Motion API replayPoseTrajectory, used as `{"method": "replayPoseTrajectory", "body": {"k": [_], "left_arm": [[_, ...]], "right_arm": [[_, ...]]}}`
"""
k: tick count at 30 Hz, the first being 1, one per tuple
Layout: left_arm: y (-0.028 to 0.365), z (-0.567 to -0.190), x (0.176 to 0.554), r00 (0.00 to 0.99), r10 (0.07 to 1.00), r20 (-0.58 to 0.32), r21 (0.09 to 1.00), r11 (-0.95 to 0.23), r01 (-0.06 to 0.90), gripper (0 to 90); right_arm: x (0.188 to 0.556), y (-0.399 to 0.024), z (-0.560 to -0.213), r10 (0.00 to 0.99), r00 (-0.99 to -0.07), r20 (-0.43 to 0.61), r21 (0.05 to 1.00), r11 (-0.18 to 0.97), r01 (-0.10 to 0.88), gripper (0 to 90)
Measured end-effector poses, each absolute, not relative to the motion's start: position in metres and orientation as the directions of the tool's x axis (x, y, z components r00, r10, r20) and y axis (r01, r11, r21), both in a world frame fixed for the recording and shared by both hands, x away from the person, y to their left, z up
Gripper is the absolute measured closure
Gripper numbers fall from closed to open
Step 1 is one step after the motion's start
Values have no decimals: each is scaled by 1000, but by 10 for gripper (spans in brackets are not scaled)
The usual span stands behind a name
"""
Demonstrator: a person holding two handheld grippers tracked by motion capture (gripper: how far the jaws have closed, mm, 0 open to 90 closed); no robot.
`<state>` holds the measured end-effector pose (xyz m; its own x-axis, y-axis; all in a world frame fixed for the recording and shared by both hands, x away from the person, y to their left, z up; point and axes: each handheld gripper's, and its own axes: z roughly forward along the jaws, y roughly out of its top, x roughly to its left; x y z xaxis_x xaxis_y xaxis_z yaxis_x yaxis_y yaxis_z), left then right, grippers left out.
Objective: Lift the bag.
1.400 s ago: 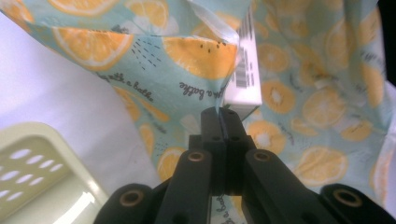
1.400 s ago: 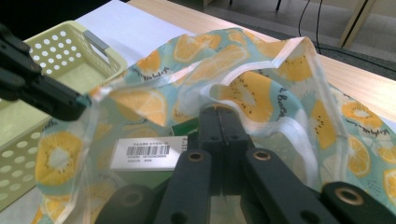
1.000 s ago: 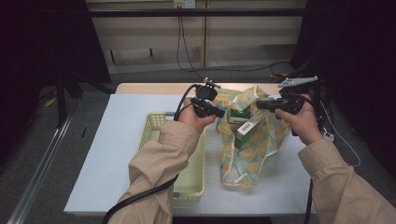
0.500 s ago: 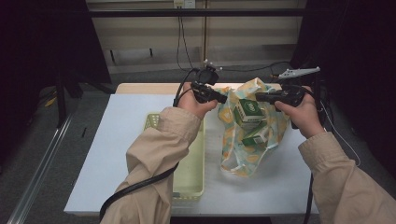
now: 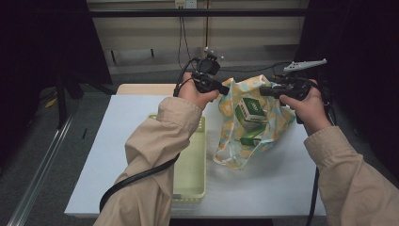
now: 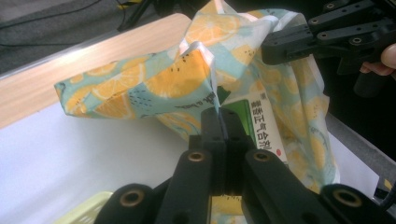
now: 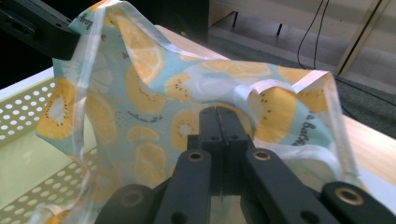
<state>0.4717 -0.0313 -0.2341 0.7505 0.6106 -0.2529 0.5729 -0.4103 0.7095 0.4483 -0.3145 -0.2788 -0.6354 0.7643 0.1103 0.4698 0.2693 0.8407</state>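
A fabric bag [image 5: 256,127] printed with orange and kiwi slices hangs between my two grippers above the white table [image 5: 282,183]. My left gripper [image 5: 227,89] is shut on the bag's left rim, and my right gripper [image 5: 261,90] is shut on its right rim. A green-and-white box [image 5: 249,109] shows through the bag's mouth, with a second green box [image 5: 247,140] below it. In the left gripper view the left gripper [image 6: 218,112] pinches the bag [image 6: 163,88] beside the box [image 6: 264,128]. In the right gripper view the right gripper [image 7: 222,111] pinches the bag [image 7: 140,102].
A pale yellow-green perforated basket [image 5: 190,165] lies on the table left of the bag, partly under the left sleeve, and shows again as the basket [image 7: 28,154] in the right gripper view. The table's wooden far edge [image 6: 56,79] lies behind. Cables trail from both grippers.
Both hands have risen, lifting the bag's top higher off the table. The boxes inside have come up with it and the bag hangs more stretched.
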Motion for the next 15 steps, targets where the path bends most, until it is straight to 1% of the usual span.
{"method": "replayPoseTrajectory", "body": {"k": [9,15], "left_arm": [[-27,-211,480,752,619,-227,709,-424,563,900],[-25,-196,483,755,619,-218,715,-425,555,900]], "right_arm": [[448,-316,-249,768,-636,79,855,275,439,900],[446,-315,-235,767,-637,77,862,269,428,900]]}}
